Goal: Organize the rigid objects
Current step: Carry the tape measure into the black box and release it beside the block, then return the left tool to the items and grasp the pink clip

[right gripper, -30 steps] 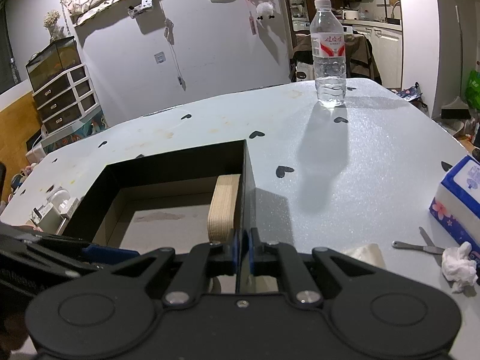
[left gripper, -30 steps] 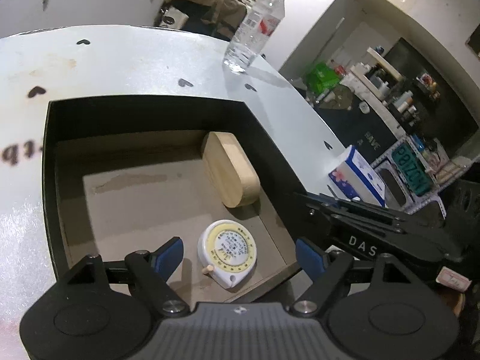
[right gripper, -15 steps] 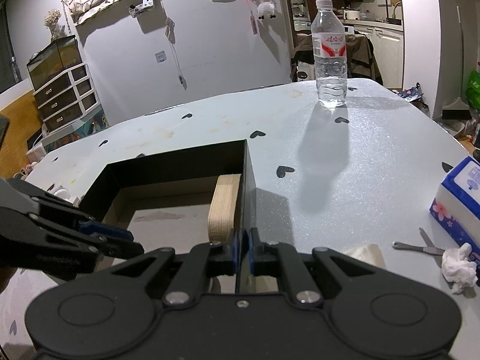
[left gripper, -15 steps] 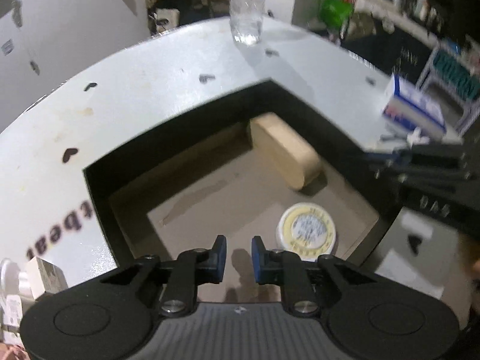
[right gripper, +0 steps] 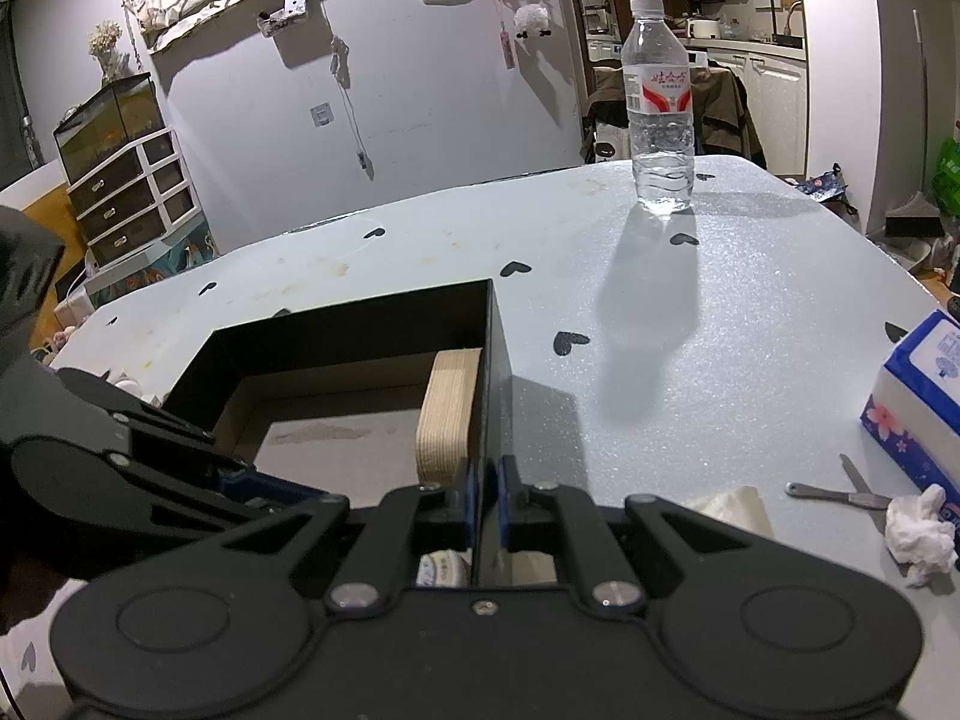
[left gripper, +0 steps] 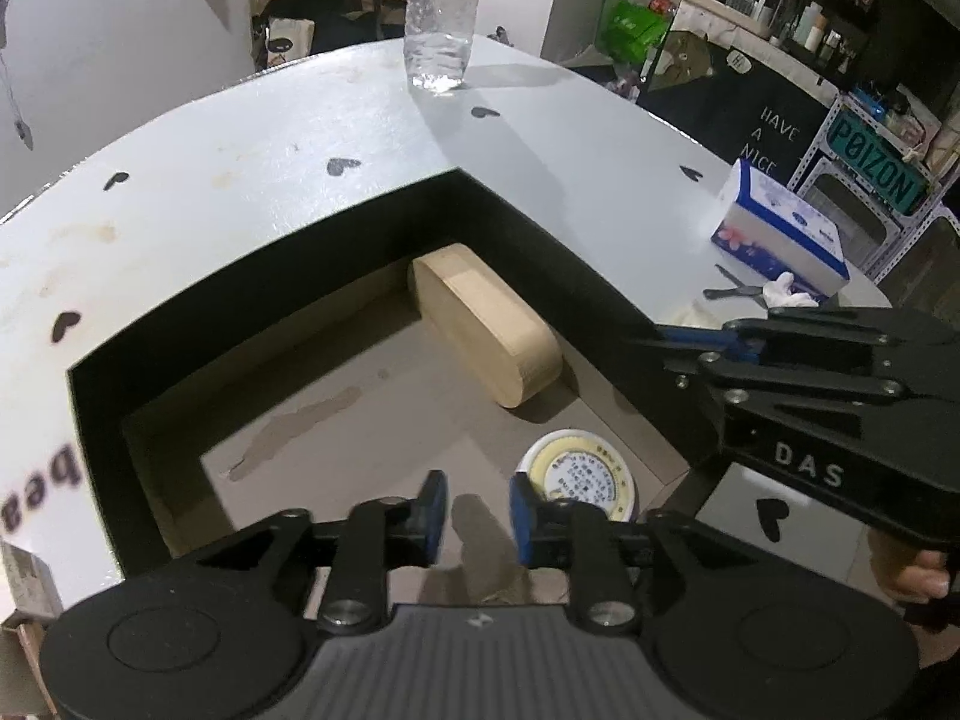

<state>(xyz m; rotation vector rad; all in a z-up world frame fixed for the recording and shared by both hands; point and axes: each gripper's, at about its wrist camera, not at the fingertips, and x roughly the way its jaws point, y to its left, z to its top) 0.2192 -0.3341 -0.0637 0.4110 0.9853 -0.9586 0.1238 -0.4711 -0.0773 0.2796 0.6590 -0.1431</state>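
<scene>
The left tongs (left gripper: pixel 472 513), which had let go of the round white-and-yellow tape measure (left gripper: pixel 581 480), had just been parting again, nothing between them. The tape measure lay just beside them in the shallow black cardboard box (left gripper: pixel 288 252), near the oblong wooden block (left gripper: pixel 486 330). One object looked stowed. The right tongs (right gripper: pixel 485 501) stayed pinched on the box's wall.
</scene>
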